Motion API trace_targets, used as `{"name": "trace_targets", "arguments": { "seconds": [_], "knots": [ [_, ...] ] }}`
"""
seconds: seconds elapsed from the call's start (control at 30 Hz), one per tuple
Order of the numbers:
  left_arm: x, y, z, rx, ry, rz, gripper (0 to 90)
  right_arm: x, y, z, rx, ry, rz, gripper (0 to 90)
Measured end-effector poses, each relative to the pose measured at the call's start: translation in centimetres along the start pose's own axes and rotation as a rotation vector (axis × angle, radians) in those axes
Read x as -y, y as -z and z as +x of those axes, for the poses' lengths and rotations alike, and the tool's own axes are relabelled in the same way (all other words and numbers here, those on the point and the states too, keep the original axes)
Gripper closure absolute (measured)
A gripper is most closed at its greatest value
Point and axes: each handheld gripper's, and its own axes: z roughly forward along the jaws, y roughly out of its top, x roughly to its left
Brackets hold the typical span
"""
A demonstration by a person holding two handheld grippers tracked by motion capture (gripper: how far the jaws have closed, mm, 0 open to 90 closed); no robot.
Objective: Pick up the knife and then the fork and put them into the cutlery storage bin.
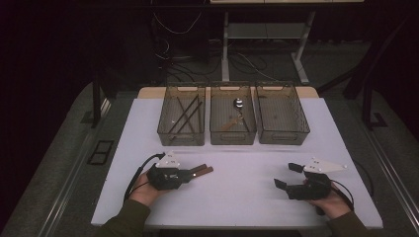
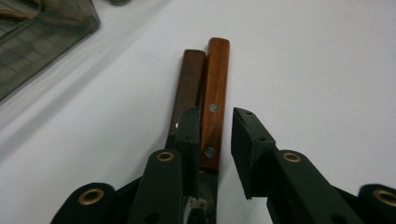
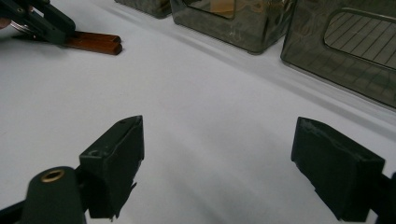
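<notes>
On the white tabletop (image 1: pixel 237 197), three smoky bins (image 1: pixel 232 118) sit at the far side. My right tongs (image 1: pixel 286 176) rest near-right, spread wide around nothing. My left tongs (image 1: pixel 190 174), near-left, stand narrowly apart, straddling the lighter of two wooden-handled utensils (image 2: pixel 215 93); the right pad isn't touching.

Table (image 1: pixel 247 197): white top, rect., fills mid of high view; wood edge shows at far side.
Far row: 3 clear smoky bins side by side, just apart – left bin (image 1: pixel 181 140), mid bin (image 1: pixel 232 139), right bin (image 1: pixel 283 139).
Near left: 2 wood-handled utensils (image 1: pixel 202 171) flat on top, handles touching, side by side, pointing right & slightly away; lighter handle (image 2: pixel 215 93), darker handle (image 2: pixel 189 79).
Metal ends: hidden.
Utensils vs bins: apart, nearer left bin.
Near right: bare white top.
</notes>
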Motion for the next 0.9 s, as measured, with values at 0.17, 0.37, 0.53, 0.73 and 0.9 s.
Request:
{"name": "trace_targets", "arguments": {
  "seconds": [0.17, 0.37, 0.53, 0.73, 0.9],
  "knots": [
    [0.0, -0.2, -0.1, 0.006, 0.002, 0.017, 71.9, 0.0, 0.0, 0.0, -0.001, 0.001, -0.002, 17.3],
    [0.1, -0.4, -0.2, 0.013, 0.016, 0.044, 70.5, 0.0, 0.1, -0.1, 0.002, 0.000, -0.003, 17.3],
    [-0.1, -0.5, -0.6, -0.001, -0.007, 0.069, 69.4, 0.0, 0.0, -0.1, 0.000, 0.004, -0.006, 17.3],
    [-0.5, -0.6, -1.0, -0.018, -0.036, 0.094, 72.5, -0.1, 0.0, 0.0, -0.019, 0.016, -0.022, 17.3],
    [-0.6, -0.6, -1.1, -0.017, -0.045, 0.105, 76.8, -0.1, 0.0, 0.1, -0.031, 0.015, -0.032, 17.3]
  ]
}}
